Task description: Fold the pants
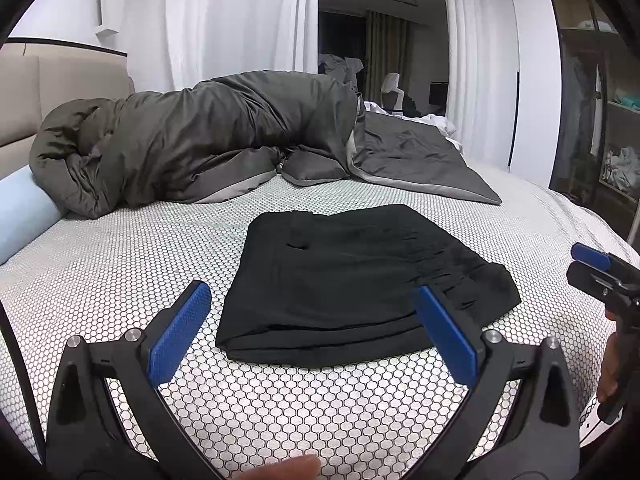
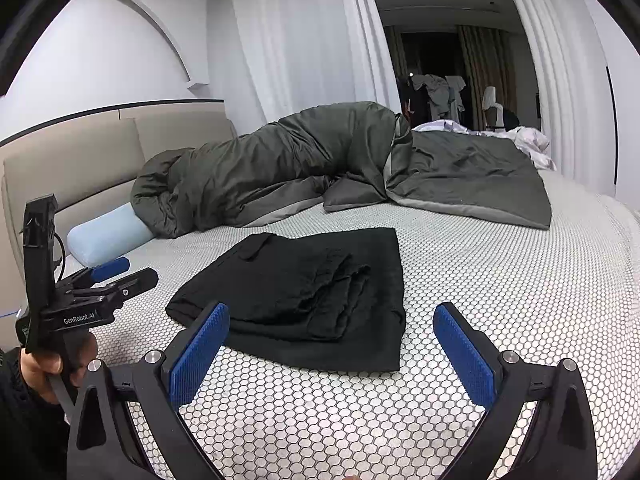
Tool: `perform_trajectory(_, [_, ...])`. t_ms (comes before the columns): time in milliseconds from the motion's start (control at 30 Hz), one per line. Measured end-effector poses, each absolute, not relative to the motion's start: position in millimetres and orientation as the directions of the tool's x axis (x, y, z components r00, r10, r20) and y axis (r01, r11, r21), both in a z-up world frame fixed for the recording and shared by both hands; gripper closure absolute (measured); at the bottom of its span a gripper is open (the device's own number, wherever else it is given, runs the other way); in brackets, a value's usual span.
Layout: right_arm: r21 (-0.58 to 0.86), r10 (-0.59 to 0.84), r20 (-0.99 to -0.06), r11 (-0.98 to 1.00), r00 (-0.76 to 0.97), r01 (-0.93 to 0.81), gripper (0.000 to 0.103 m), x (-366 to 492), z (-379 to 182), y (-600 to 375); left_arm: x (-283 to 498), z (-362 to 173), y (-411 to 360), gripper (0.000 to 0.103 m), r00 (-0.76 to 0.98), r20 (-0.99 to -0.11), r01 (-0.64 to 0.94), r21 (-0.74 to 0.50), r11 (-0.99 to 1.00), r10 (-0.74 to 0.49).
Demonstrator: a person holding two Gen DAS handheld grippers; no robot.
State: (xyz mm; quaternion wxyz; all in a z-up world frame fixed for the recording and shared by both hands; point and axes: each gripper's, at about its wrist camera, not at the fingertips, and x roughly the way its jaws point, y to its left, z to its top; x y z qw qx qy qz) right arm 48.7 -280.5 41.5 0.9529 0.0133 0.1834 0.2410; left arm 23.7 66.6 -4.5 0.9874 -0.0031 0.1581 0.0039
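The black pants (image 1: 352,280) lie folded into a compact rectangle on the honeycomb-patterned bed sheet (image 1: 120,264). They also show in the right wrist view (image 2: 304,296), with the gathered waistband on top. My left gripper (image 1: 312,304) is open and empty, hovering just in front of the pants' near edge. My right gripper (image 2: 332,320) is open and empty, held above the sheet at the pants' near right corner. The right gripper also shows at the right edge of the left wrist view (image 1: 600,268). The left gripper shows at the left of the right wrist view (image 2: 116,274).
A bunched dark grey-green duvet (image 1: 208,140) lies across the far side of the bed. A light blue pillow (image 1: 24,212) sits by the beige headboard (image 2: 80,168). White curtains (image 1: 240,16) hang behind. An open wardrobe (image 1: 600,120) stands at the right.
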Motion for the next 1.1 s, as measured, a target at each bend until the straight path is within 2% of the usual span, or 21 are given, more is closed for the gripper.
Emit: perform_trajectory(1100, [0.082, 0.443, -0.36, 0.891, 0.821, -0.446, 0.0, 53, 35, -274, 21, -4, 79, 0.001, 0.953, -0.301, -0.021, -0.029, 0.999, 0.012])
